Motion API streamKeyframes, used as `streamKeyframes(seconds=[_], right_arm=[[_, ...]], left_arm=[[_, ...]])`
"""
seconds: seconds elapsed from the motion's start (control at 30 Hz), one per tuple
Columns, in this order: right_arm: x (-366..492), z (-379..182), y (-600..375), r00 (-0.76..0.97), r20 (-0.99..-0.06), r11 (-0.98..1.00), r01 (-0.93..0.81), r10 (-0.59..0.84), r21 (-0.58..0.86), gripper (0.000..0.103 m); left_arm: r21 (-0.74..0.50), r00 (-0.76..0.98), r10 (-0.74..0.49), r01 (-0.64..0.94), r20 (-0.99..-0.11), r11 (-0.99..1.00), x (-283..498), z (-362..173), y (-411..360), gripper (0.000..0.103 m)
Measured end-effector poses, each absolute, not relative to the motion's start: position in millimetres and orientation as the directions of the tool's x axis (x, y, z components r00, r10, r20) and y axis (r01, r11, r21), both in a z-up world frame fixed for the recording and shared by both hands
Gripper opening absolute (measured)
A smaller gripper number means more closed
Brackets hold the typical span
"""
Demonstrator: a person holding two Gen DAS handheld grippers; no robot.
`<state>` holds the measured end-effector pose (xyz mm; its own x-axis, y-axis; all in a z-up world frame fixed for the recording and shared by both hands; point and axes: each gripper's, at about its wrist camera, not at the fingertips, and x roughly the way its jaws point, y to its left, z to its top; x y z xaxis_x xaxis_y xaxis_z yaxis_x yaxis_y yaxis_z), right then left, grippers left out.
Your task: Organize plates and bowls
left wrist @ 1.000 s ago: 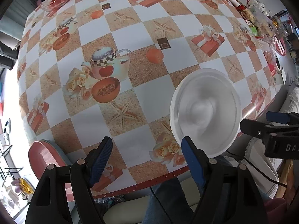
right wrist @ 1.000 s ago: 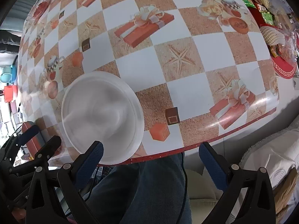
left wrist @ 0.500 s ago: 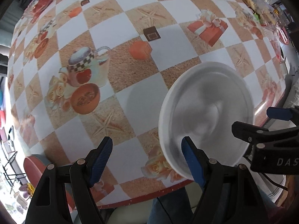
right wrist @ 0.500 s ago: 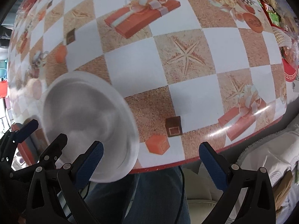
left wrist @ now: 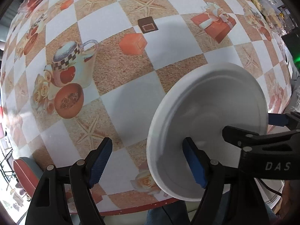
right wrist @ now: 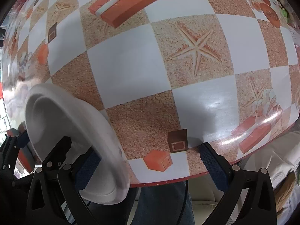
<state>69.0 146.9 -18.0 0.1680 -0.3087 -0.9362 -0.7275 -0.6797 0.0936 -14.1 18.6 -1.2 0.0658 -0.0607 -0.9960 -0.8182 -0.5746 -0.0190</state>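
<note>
Left wrist view: white plate point(left wrist: 208, 123) above the checked table point(left wrist: 129, 101); left gripper point(left wrist: 148, 163) and right gripper point(right wrist: 150, 166) both spread, neither clamping it

Both downward, near, sharing plate point(left wrist: 210, 123)

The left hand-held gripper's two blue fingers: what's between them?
Only patterned tablecloth, seen in the left wrist view. The white plate sits beside the left hand-held gripper.

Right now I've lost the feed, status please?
Left gripper open, right gripper open. White plate at table edge, one pad of each over it, ungripped. Nothing blocking.
</note>
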Motion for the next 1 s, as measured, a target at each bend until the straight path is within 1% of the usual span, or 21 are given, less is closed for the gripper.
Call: streamKeyframes(seconds=[0.07,0.4,0.43,0.5,0.53,0.6,0.63,0.67,0.7,0.73,0.77,0.8,0.93,1.0], right_arm=[[70,-20,145,0.176,-0.936,-0.687,-0.721,-0.304,0.088,0.103],[68,-32,151,0.204,-0.925,-0.694,-0.715,-0.321,0.084,0.103],[60,-35,151,0.204,-0.925,-0.697,-0.712,-0.322,0.085,0.103],[58,-34,149,0.202,-0.923,-0.694,-0.714,-0.327,0.09,0.102],[58,-31,147,0.201,-0.924,-0.695,-0.714,-0.325,0.089,0.1],[57,-27,144,0.185,-0.928,-0.7,-0.706,-0.323,0.102,0.088],[57,-25,142,0.178,-0.929,-0.704,-0.701,-0.325,0.112,0.084],[54,-22,140,0.165,-0.929,-0.712,-0.69,-0.33,0.13,0.073],[54,-19,135,0.153,-0.929,-0.717,-0.681,-0.336,0.147,0.06],[54,-18,134,0.138,-0.926,-0.716,-0.677,-0.351,0.171,0.053],[53,-18,132,0.123,-0.921,-0.71,-0.677,-0.369,0.193,0.04],[53,-18,131,0.105,-0.914,-0.694,-0.686,-0.391,0.218,0.031],[53,-18,130,0.1,-0.914,-0.681,-0.7,-0.393,0.216,0.03],[52,-18,127,0.1,-0.913,-0.684,-0.696,-0.395,0.22,0.03]], left_arm=[[-0.017,0.061,-0.057,-0.821,-0.997,-0.57,-11,-4,19,0.082],[-0.019,0.067,-0.061,-0.809,-0.996,-0.588,-11,-4,19,0.082],[-0.022,0.07,-0.06,-0.808,-0.996,-0.588,-12,0,22,0.08],[-0.034,0.08,-0.054,-0.815,-0.995,-0.579,-10,2,24,0.071],[-0.043,0.088,-0.052,-0.823,-0.995,-0.567,-7,3,25,0.065],[-0.048,0.091,-0.051,-0.833,-0.995,-0.552,-2,6,27,0.057],[-0.057,0.098,-0.047,-0.837,-0.994,-0.544,1,7,28,0.051],[-0.07,0.112,-0.045,-0.841,-0.993,-0.537,4,7,29,0.046],[-0.072,0.113,-0.045,-0.844,-0.993,-0.532,6,7,30,0.046],[-0.068,0.108,-0.046,-0.848,-0.993,-0.525,7,7,31,0.045],[-0.07,0.109,-0.044,-0.85,-0.993,-0.522,8,7,31,0.043],[-0.076,0.113,-0.039,-0.847,-0.993,-0.527,6,7,30,0.042],[-0.111,0.144,-0.017,-0.827,-0.989,-0.551,-1,8,27,0.035],[-0.111,0.142,-0.011,-0.821,-0.99,-0.56,-3,10,25,0.034]])
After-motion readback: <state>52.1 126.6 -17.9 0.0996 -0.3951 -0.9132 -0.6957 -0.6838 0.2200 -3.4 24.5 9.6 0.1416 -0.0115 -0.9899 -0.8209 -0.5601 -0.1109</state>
